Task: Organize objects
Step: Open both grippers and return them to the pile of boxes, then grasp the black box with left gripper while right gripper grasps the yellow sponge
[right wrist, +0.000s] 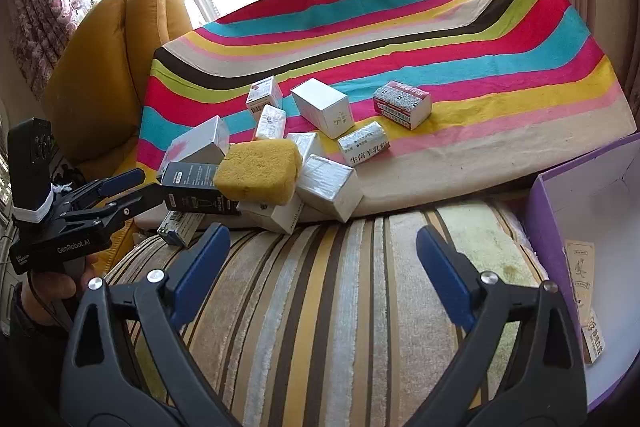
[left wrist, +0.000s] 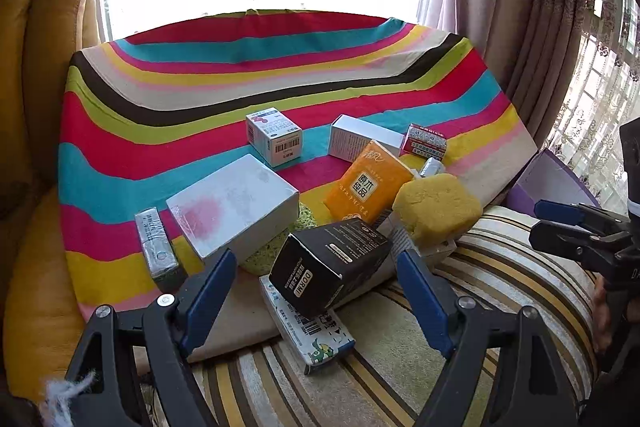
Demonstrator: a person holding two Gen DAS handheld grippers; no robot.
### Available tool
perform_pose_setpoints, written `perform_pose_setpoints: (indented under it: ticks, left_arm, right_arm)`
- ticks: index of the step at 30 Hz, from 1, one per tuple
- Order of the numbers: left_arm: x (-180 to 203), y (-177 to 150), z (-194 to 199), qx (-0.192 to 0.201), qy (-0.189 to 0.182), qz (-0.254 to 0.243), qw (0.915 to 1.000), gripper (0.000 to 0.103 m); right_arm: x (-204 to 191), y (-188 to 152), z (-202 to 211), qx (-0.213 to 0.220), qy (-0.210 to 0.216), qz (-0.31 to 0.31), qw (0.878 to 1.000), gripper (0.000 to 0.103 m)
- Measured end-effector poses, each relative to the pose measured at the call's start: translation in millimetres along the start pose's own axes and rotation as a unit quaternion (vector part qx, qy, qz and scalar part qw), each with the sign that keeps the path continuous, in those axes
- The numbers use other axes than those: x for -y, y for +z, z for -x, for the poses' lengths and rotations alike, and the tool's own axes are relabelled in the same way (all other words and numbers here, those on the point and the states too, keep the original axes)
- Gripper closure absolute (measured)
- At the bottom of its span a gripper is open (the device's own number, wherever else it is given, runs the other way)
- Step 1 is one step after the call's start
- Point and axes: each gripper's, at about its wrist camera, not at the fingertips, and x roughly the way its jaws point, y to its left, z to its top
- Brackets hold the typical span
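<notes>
A jumble of small boxes lies on a striped cloth on the sofa. My left gripper is open, its blue pads either side of a black DORMI box without pressing on it. Seen from the right wrist, the left gripper sits just left of that black box. A yellow sponge rests on the pile beside an orange tissue pack. My right gripper is open over the striped sofa cushion, with nothing between its fingers.
A purple box stands open at the right with a carton inside. A white box with a pink stain and several small cartons lie on the cloth. A mustard cushion is at the left, curtains and window behind.
</notes>
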Motion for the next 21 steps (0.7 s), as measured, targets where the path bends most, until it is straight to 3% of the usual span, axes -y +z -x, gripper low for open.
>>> perform_pose_setpoints:
  ticks: [7,12,21]
  left_arm:
    - [5.0,2.8,-18.6,-0.022,-0.01,-0.049,0.9985,0.02]
    - [8.7,2.5,-25.5,-0.032,-0.023,-0.065,0.9971,0.041]
    - [17.9,-2.8,-18.3,-0.033,-0.032,-0.075,0.9961,0.053]
  right_arm:
    - [-13.3,13.0,-19.4,-0.004,0.004,-0.006,1.0,0.006]
    - [-23.5,19.2,-32.2,-0.008,0.004,-0.002,1.0,0.006]
    - [-39.7,27.2,-57.3,-0.026,-0.021,0.013,0.999,0.006]
